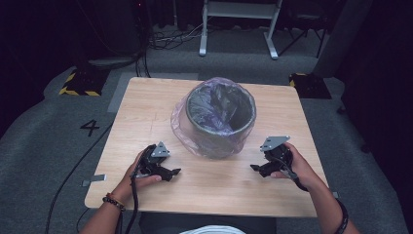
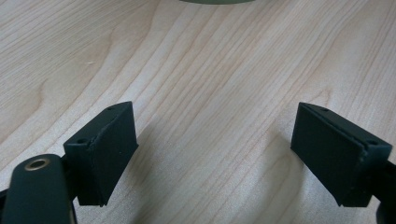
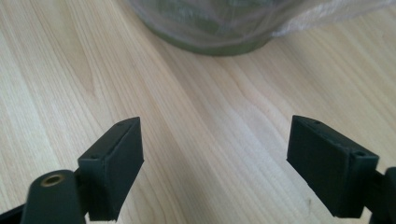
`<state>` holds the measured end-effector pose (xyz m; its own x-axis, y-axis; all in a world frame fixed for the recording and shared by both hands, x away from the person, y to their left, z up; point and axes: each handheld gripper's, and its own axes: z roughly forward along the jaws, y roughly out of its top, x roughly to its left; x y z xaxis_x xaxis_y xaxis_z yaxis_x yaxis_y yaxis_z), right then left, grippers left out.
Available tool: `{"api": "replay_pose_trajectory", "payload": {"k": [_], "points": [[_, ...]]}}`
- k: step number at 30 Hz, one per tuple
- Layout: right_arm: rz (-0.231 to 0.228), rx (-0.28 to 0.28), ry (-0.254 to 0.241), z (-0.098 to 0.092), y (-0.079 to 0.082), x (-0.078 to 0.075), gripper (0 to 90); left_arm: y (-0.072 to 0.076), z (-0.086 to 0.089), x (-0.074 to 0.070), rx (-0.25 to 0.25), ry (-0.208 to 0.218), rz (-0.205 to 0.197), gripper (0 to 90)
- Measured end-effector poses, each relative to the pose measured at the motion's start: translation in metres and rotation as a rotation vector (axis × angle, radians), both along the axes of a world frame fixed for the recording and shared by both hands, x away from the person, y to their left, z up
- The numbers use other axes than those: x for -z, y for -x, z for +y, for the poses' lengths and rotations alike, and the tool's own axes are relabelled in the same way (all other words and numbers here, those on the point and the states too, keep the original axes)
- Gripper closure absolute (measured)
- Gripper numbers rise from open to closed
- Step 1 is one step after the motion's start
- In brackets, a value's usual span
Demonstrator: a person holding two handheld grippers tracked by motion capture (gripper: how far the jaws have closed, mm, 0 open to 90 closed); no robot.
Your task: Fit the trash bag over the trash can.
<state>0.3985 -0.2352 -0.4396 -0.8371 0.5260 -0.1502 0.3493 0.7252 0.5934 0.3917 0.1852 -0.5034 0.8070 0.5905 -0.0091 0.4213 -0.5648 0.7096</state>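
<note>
Nearest to the person, the left gripper and the right gripper rest low over the wooden table, one at each side of its near part and well apart from each other. Each one is held by a hand, and a cable trails back from it. In both gripper views the two black jaws are spread wide, with only bare wood between them, so they pinch nothing. A little farther, between the two grippers and toward the middle of the table, stands the grey bin, upright, lined with a thin purple plastic bag that hangs over its rim and down its outer wall. Behind the table, the grey floor carries a painted number 4.
</note>
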Motion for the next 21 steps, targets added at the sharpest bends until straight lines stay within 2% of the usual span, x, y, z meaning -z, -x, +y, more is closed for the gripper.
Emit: {"api": "replay_pose_trajectory", "payload": {"k": [3,7,10,14,16,21], "points": [[-0.002,0.005,0.004,-0.002,0.002,0.005,18.5,0.000,0.000,0.000,0.000,0.000,0.000,14.1],[0.017,0.010,0.002,-0.007,0.008,0.020,18.5,0.000,0.000,0.000,0.000,0.000,0.000,14.1],[0.015,0.018,0.012,-0.010,0.010,0.025,18.5,0.000,0.000,0.000,0.000,0.000,0.000,14.1],[0.035,0.035,0.010,-0.017,0.014,0.032,18.6,0.000,0.000,0.000,0.000,0.000,0.000,14.1],[0.043,0.048,-0.014,-0.023,0.017,0.035,18.7,0.000,0.000,0.000,0.000,0.000,0.000,14.1],[0.036,0.052,-0.028,-0.031,0.022,0.041,18.6,0.000,0.000,0.000,0.000,0.000,0.000,14.1]]}}
